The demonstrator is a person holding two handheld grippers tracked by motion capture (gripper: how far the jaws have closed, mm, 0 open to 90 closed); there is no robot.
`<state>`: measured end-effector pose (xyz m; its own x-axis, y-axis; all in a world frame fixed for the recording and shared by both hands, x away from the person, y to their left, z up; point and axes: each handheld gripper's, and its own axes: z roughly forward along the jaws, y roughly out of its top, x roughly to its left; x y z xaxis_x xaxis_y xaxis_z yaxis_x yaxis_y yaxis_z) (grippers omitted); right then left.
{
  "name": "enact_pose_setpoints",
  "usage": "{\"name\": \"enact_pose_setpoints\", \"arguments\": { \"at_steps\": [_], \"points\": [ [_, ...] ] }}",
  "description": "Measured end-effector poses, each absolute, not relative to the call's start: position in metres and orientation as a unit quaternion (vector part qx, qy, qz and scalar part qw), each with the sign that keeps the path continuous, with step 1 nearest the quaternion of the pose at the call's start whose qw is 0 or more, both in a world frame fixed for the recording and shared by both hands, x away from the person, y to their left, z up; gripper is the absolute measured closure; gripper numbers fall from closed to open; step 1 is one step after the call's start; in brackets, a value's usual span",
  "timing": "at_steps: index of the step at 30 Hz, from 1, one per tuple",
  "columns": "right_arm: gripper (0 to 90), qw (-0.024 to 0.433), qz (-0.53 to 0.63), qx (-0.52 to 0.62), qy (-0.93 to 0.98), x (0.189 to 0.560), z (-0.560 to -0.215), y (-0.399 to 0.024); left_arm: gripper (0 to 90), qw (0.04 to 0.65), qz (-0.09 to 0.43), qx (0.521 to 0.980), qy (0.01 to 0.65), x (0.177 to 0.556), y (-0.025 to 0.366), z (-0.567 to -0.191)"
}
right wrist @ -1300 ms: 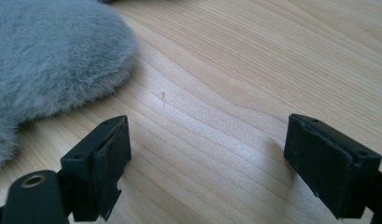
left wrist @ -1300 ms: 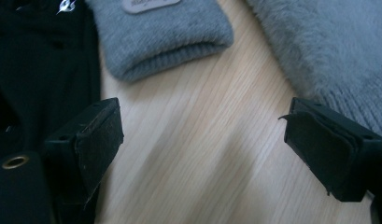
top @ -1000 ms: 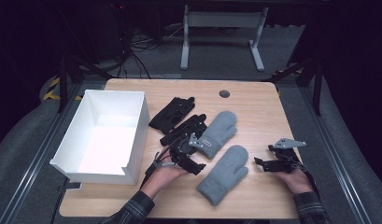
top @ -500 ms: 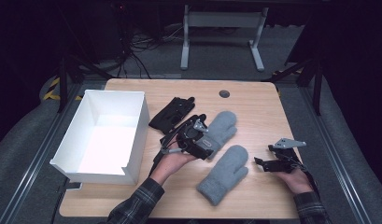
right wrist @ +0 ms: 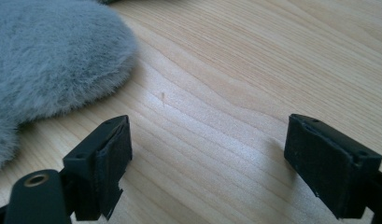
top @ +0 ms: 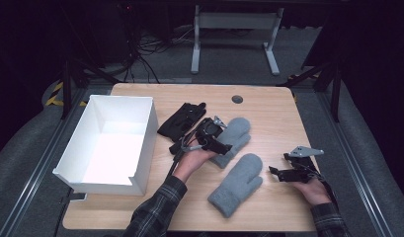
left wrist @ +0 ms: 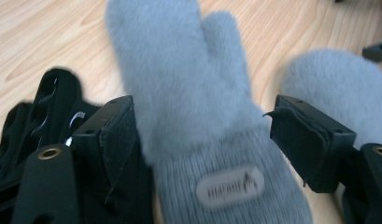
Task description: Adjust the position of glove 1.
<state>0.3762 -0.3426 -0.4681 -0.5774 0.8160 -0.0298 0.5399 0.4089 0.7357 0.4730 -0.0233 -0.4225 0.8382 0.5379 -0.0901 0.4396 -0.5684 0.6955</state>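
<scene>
We see the far grey mitten [top: 232,139] lying flat on the table [top: 268,106], just right of the black gloves [top: 182,120]. Its knitted cuff sits between the jaws of our left gripper [left wrist: 202,135], which have just been closing but do not yet press it. The second mitten [top: 237,184] lies nearer us, just beside the first. Right of that, our right gripper [right wrist: 205,154] rests gaping over bare wood — nothing between its jaws. The white box [top: 91,123] stands left of the gloves.

grey mitten [left wrist: 188,107] between closing claw [left wrist: 202,135] jaws, black glove [left wrist: 34,121] beside
</scene>
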Motion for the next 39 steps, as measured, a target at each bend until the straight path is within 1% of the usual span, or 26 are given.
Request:
{"name": "enact_pose_setpoints", "arguments": {
  "at_steps": [8,11,16,18,21,23,28,35,39],
  "points": [
    [15.3,0.197,0.351,0.416,0.816,0.376,-0.468,-0.343,29.8,0.352,0.060,0.889,0.287,0.490,-0.039,-0.435],
    [15.3,0.197,0.351,0.416,0.816,0.376,-0.468,-0.343,37.4,0.348,0.061,0.891,0.285,0.490,-0.043,-0.439],
    [15.4,0.197,0.351,0.416,0.816,0.376,-0.468,-0.343,56.9,0.338,0.056,0.897,0.279,0.490,-0.044,-0.443],
    [15.4,0.197,0.351,0.416,0.816,0.376,-0.468,-0.343,69.6,0.334,0.060,0.898,0.279,0.490,-0.045,-0.442],
    [15.4,0.197,0.350,0.416,0.816,0.376,-0.468,-0.343,77.9,0.338,0.054,0.895,0.285,0.491,-0.044,-0.440],
    [15.4,0.197,0.351,0.416,0.816,0.376,-0.468,-0.343,79.7,0.343,0.043,0.893,0.287,0.492,-0.042,-0.439],
    [15.4,0.198,0.350,0.416,0.816,0.376,-0.468,-0.343,81.3,0.350,0.037,0.891,0.287,0.490,-0.036,-0.429],
    [15.4,0.198,0.350,0.416,0.816,0.376,-0.468,-0.343,81.8,0.366,0.033,0.888,0.276,0.476,-0.027,-0.406],
    [15.4,0.198,0.350,0.416,0.815,0.376,-0.468,-0.343,81.9,0.370,0.022,0.887,0.274,0.467,-0.021,-0.396]
  ]
}}
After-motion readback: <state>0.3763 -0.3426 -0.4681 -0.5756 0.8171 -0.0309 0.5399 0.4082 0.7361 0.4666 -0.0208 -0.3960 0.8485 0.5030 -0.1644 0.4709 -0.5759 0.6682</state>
